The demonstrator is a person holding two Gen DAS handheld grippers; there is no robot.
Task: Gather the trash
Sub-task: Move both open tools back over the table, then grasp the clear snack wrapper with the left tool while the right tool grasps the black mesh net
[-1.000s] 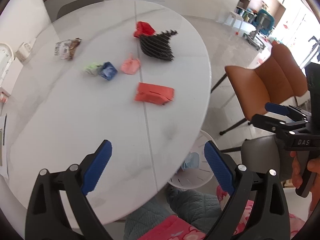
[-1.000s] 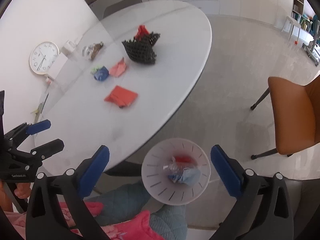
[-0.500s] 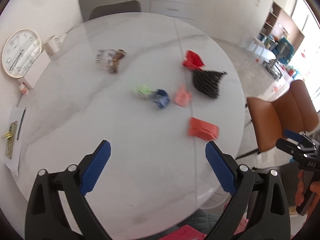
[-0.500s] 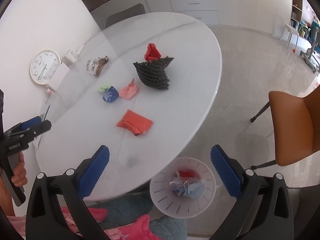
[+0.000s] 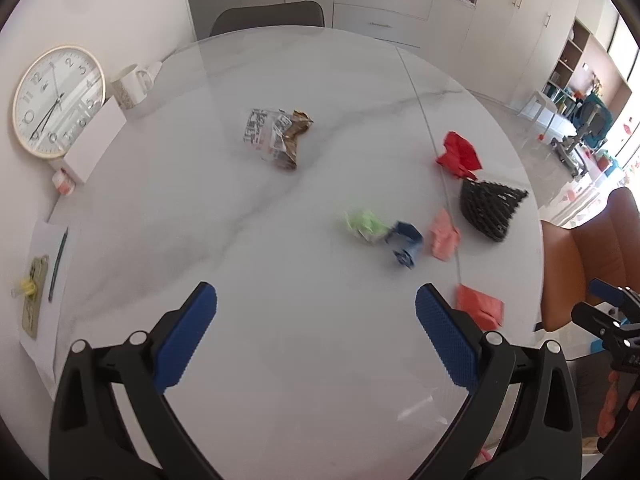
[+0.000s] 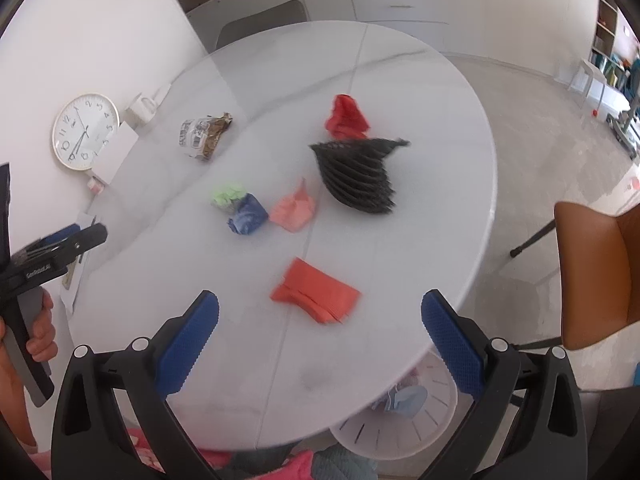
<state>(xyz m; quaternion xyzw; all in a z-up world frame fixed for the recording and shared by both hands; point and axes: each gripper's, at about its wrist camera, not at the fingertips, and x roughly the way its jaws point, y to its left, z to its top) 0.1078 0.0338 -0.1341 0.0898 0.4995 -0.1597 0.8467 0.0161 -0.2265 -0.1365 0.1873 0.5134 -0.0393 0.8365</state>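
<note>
Trash lies scattered on the white marble table (image 5: pixel 200 208): a printed snack wrapper (image 5: pixel 276 138), green (image 5: pixel 364 224), blue (image 5: pixel 406 242) and pink (image 5: pixel 443 236) crumples, an orange-red packet (image 6: pixel 316 290), a red crumple (image 6: pixel 346 118) and a black honeycomb paper piece (image 6: pixel 360 176). My left gripper (image 5: pixel 316 296) hovers over the table's near part, its jaws opening with nothing between them. My right gripper (image 6: pixel 320 300) is open and empty, just short of the orange-red packet. A white bin (image 6: pixel 400 412) holding trash sits below the table's near edge.
A wall clock (image 5: pixel 56 100), a mug (image 5: pixel 130 84) and a white box (image 5: pixel 96 144) stand at the table's left rim. A paper sheet with keys and a pen (image 5: pixel 44 276) lies nearby. A brown chair (image 6: pixel 596 276) stands on the right, a grey chair (image 5: pixel 268 16) behind.
Both grippers have swung from the table's edge and the bin toward the scattered trash. The bin has left the left wrist view. The left jaws spread slightly wider.
</note>
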